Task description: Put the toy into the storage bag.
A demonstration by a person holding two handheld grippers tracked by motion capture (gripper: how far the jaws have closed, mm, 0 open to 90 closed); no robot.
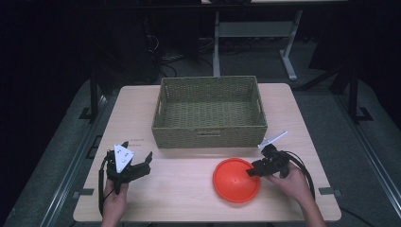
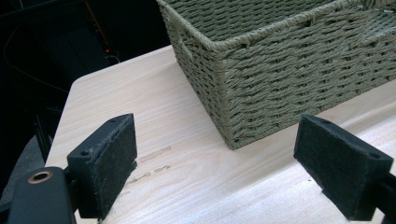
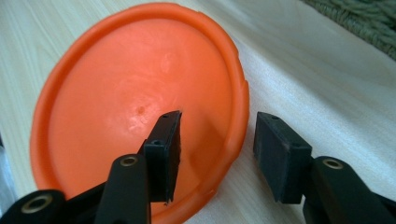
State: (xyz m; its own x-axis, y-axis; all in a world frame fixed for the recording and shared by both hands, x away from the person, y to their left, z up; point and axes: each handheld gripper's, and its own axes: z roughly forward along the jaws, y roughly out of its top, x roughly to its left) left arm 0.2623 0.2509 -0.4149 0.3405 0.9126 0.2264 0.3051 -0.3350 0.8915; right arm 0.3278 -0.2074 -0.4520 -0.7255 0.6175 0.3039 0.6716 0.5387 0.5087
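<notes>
Two grippers are in use, one in each of the person's two hands: the left gripper near the table's left edge, the right gripper toward its right edge. Each has two black jaws, four jaws in all. One orange plate lies on the table, near the front edge and right of the middle. One woven basket stands at the back edge, centred; it is also seen in the left gripper view. One table carries all of these. In the right gripper view the single plate is seen.
</notes>
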